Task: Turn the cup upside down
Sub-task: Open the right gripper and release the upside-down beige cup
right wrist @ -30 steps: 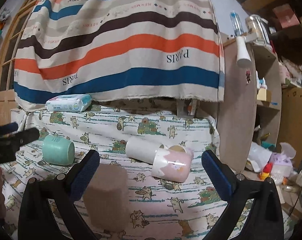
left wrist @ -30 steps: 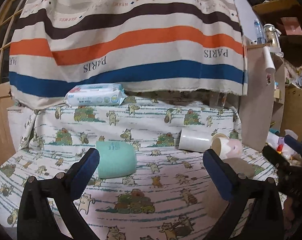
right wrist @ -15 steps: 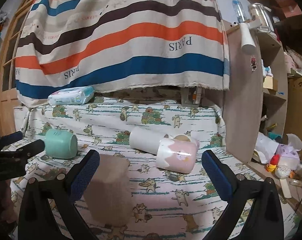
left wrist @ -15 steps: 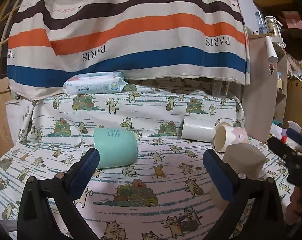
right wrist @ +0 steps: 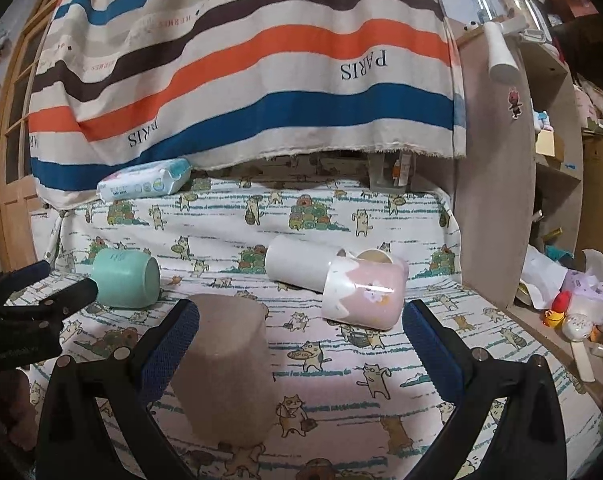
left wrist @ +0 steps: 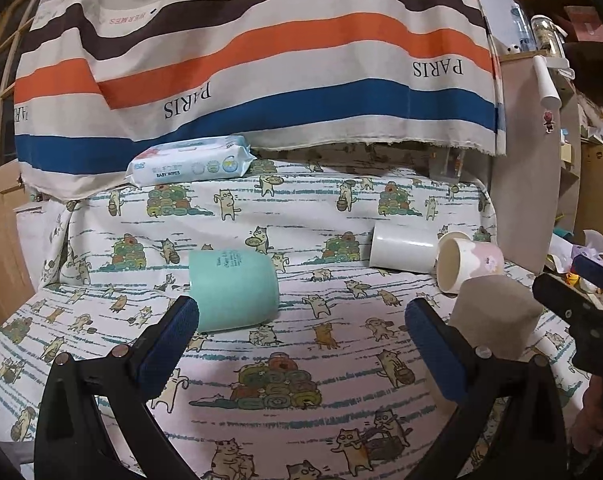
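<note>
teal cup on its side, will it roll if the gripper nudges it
Probably: the teal cup lies on its side on the cat-print cloth, free of the other cups. Its round wall suggests rolling, likely curving since it seems tapered. The soft cloth may slow it.

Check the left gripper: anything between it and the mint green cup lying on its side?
Nothing visible. The left gripper is open, and only bare cat-print cloth lies before the mint green cup, which sits toward the left finger rather than centred. The taupe cup stands well off to the right.
</note>
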`<state>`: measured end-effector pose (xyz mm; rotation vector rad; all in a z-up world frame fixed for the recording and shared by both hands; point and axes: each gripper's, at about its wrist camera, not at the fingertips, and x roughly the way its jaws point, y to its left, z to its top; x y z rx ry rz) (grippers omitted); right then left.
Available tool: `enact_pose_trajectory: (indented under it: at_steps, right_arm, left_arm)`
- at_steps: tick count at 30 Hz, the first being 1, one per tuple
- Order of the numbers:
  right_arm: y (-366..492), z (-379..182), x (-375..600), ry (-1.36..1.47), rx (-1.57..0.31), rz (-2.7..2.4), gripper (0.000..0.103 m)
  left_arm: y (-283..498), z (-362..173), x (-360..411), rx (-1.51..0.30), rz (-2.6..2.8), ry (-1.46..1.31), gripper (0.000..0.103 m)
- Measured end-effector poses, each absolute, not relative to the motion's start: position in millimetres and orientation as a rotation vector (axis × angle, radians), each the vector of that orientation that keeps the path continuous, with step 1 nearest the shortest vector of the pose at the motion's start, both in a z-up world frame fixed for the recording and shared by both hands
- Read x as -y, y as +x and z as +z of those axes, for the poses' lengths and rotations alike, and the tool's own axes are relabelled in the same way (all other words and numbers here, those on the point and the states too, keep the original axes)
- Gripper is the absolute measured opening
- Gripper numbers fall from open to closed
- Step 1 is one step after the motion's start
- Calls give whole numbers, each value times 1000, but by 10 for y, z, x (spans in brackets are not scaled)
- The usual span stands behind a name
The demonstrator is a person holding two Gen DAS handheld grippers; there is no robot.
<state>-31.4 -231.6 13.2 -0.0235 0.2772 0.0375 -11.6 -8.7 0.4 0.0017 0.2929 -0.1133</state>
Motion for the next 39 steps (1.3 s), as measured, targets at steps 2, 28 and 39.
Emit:
enact_pose_trajectory:
  at_steps: [2, 28, 39]
  right_arm:
    - [-337, 133, 2318, -22, -266, 52, 102]
    - [-412, 150, 2304, -33, -232, 25, 103]
    - [-394, 138, 2317, -35, -237, 26, 103]
  left_arm:
    - [-124, 8, 84, -287, -113, 1, 103]
    - [-76, 4, 74, -308, -109, 1, 103]
    - [-81, 3, 72, -306, -110, 0, 103]
